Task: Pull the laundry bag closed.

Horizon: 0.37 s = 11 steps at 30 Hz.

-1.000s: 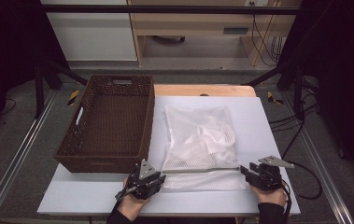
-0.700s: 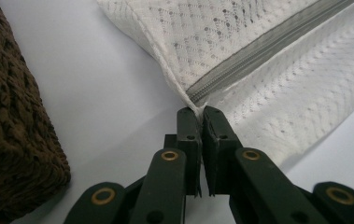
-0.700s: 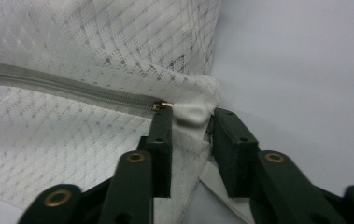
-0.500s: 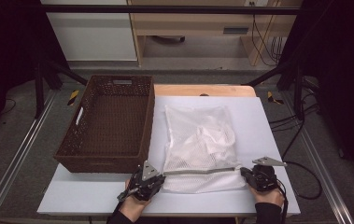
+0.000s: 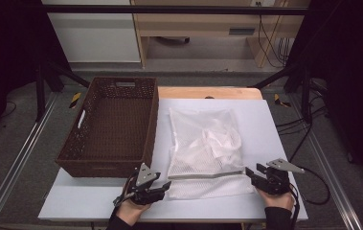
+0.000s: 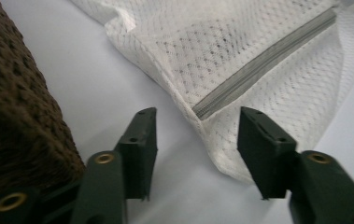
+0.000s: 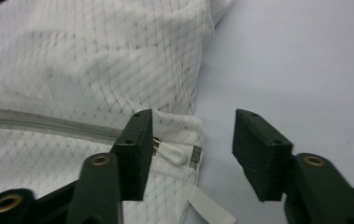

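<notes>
Both tongs spread, one at each end of the mesh bag's zipper.

The left tongs (image 5: 162, 187) and right tongs (image 5: 250, 173) have just been opening, and nothing is pinched in either. The mesh bag (image 5: 206, 151) lies flat on the tabletop (image 5: 275, 124), just right of the wicker basket (image 5: 112, 127). Its zipper (image 5: 208, 175) runs crosswise along the near edge, so its long axis joins the two tongs. The closed end (image 6: 198, 112) lies ahead of the left tongs; the white pull tab (image 7: 170, 154) sits just beside the right tongs' inner pad, so the right hand is nearer the pull.
</notes>
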Motion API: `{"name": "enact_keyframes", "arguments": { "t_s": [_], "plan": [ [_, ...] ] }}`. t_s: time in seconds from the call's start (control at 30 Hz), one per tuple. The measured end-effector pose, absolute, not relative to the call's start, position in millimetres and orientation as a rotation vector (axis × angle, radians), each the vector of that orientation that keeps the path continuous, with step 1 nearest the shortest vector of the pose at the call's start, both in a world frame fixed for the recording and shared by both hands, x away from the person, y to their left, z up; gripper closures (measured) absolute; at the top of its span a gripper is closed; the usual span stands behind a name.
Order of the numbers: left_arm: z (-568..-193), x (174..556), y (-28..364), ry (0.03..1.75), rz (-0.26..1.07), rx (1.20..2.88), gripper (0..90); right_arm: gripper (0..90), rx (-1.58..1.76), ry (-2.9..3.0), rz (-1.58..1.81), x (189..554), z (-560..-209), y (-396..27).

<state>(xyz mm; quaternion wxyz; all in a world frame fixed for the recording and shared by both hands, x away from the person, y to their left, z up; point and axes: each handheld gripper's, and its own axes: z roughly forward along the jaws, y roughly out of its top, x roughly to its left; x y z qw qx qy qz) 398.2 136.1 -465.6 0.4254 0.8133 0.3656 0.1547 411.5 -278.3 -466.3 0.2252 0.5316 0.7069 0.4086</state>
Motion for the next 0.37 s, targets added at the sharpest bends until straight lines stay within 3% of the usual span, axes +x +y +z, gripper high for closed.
{"name": "enact_keyframes", "arguments": {
  "t_s": [0.13, 0.37],
  "plan": [
    [-461, 396, 148, 0.898, 0.387, 2.018, 34.1, 34.7, 1.443, 1.914, 1.154, 410, -460, -281],
    [-461, 394, 165, 0.884, 0.385, 2.029, 30.5, 23.9, 1.415, 1.859, 1.174, 407, -454, -289]
  ]
}}
